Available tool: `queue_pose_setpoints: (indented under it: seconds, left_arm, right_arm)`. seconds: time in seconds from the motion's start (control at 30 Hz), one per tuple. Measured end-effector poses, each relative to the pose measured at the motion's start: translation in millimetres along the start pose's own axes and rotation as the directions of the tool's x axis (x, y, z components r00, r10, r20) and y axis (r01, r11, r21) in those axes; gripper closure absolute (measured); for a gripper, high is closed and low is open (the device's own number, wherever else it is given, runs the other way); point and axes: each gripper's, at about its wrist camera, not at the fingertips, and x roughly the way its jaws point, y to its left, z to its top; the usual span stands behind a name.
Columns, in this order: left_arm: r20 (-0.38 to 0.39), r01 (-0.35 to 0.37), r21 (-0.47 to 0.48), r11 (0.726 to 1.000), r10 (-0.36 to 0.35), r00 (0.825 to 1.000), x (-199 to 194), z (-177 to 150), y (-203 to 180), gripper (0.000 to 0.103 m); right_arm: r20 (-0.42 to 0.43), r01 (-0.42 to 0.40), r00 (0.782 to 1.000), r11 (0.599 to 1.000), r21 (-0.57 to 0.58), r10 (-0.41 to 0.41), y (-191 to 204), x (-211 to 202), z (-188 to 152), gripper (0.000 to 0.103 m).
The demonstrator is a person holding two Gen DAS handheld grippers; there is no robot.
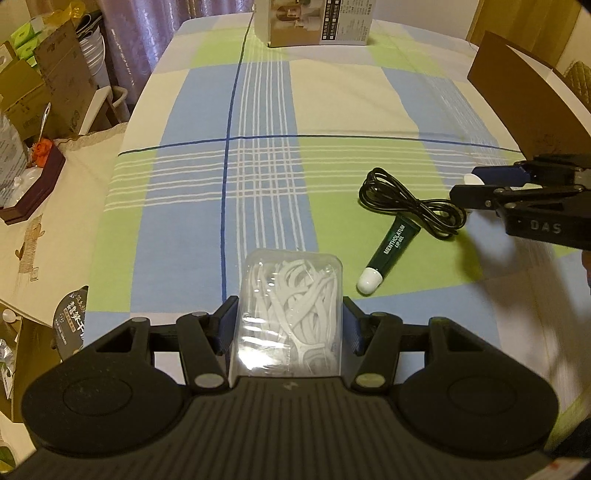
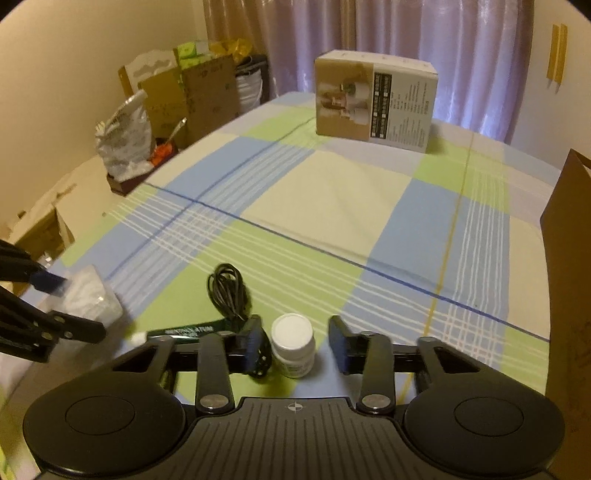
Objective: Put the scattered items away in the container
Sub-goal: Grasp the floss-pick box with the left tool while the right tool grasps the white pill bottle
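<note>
Seen first from the left wrist, the left gripper [image 1: 289, 325] has its jaws pressed against the two sides of a clear plastic box [image 1: 290, 314], which is packed with white floss picks [image 1: 303, 306] and sits low over the checked tablecloth [image 1: 332, 103]. Just to its right on the cloth lies a dark green lip gel tube [image 1: 391, 247] with a white cap, its far end touching a coiled black cable [image 1: 406, 201]. Further right the right gripper [image 1: 471, 188] reaches in from the edge, a white cap showing between its blue-padded fingers [image 1: 498, 175]. At the far end of the table stands a printed carton [image 1: 317, 22], closed as far as can be seen, and a brown cardboard flap [image 1: 524, 107] rises at the right edge; whether either is the container for the items cannot be told. Turning to the right wrist view, the right gripper [image 2: 299, 343] has its jaws spread around a small white bottle [image 2: 294, 345] with a white lid, standing upright on the cloth; the left pad is close beside it and the right one stands clear. The cable [image 2: 229, 291] and the lip gel tube [image 2: 188, 330] lie just left of the bottle. At the left edge the left gripper [image 2: 81, 306] pinches the clear box [image 2: 90, 299], blurred here. The carton [image 2: 373, 103] stands well apart, its contents hidden.
</note>
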Motion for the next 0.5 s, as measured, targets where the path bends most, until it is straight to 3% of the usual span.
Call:
queue_pose_setpoints:
  seconds: [0.33,0.5]
  left_arm:
    - [0.01,0.015,0.022,1.0,-0.015,1.0,-6,4,-12,0.051]
    - [0.031,0.061,0.078,0.995,-0.063,0.998,-14,9,-35,0.051]
  right_arm:
    - [0.018,0.013,1.0,0.998,0.058,-0.014,-18,-23,-5,0.08]
    - [0.013,0.024,1.0,0.996,0.089,-0.025,-31,-53,-19,0.08]
